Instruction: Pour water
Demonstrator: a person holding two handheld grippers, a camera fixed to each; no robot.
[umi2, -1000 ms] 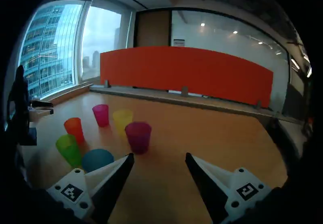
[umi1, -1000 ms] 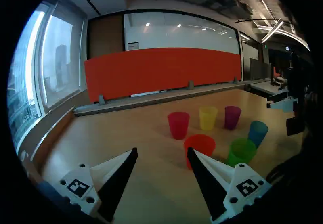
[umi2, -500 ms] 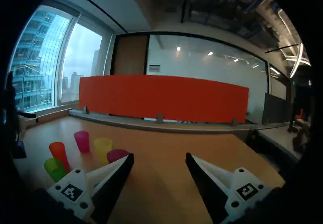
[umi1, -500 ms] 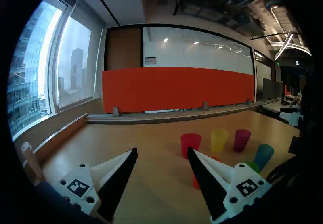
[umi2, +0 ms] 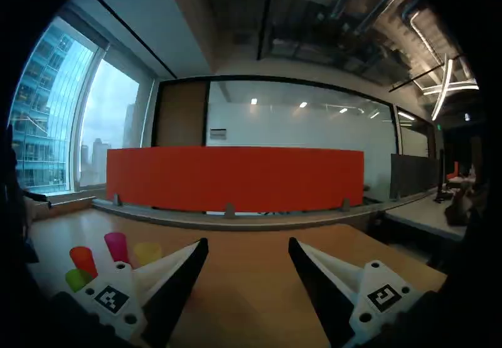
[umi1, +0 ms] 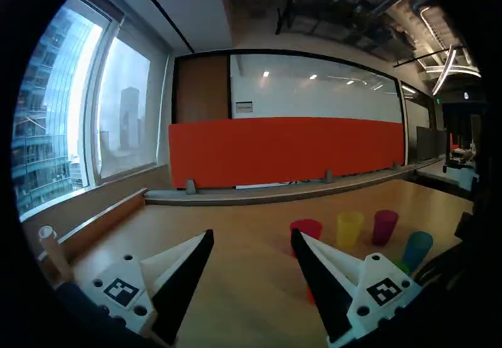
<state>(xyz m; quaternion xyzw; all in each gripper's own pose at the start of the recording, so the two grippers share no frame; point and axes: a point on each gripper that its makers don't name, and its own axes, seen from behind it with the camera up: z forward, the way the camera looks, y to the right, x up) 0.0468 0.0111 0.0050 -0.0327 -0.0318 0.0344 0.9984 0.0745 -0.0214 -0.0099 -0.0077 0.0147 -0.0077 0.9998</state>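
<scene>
Left gripper view looks low across a smooth, pale wood-grain table (umi1: 251, 213), where translucent plastic cups with tapered sides stand upright in a loose cluster to the right. A pinkish-red cup (umi1: 306, 228) is partly hidden behind the right finger, with a yellow cup (umi1: 349, 227) and a purple cup (umi1: 384, 226) beside it in a row and a blue cup (umi1: 417, 249) nearer the camera. The left gripper (umi1: 251, 232) is held level above the table, its wedge-shaped white fingers with dark inner faces pointing forward; the jaws stand wide apart with nothing between them. Each finger base carries a square black-and-white marker. Behind the table runs a matte orange partition (umi1: 285, 150), a glass wall above it and a tall window (umi1: 59, 135) to the left. From the right gripper view, the right gripper (umi2: 246, 241) likewise points roughly level, tipped slightly upward so that much ceiling shows, and its jaws are spread wide and hold nothing. Low on the left of that view, just past the left finger, stand an orange cup (umi2: 82, 260) and a green cup (umi2: 76, 279) nearest the edge, then the pinkish-red cup and the yellow cup, the last partly covered by the finger. Whether any cup holds water cannot be told.
</scene>
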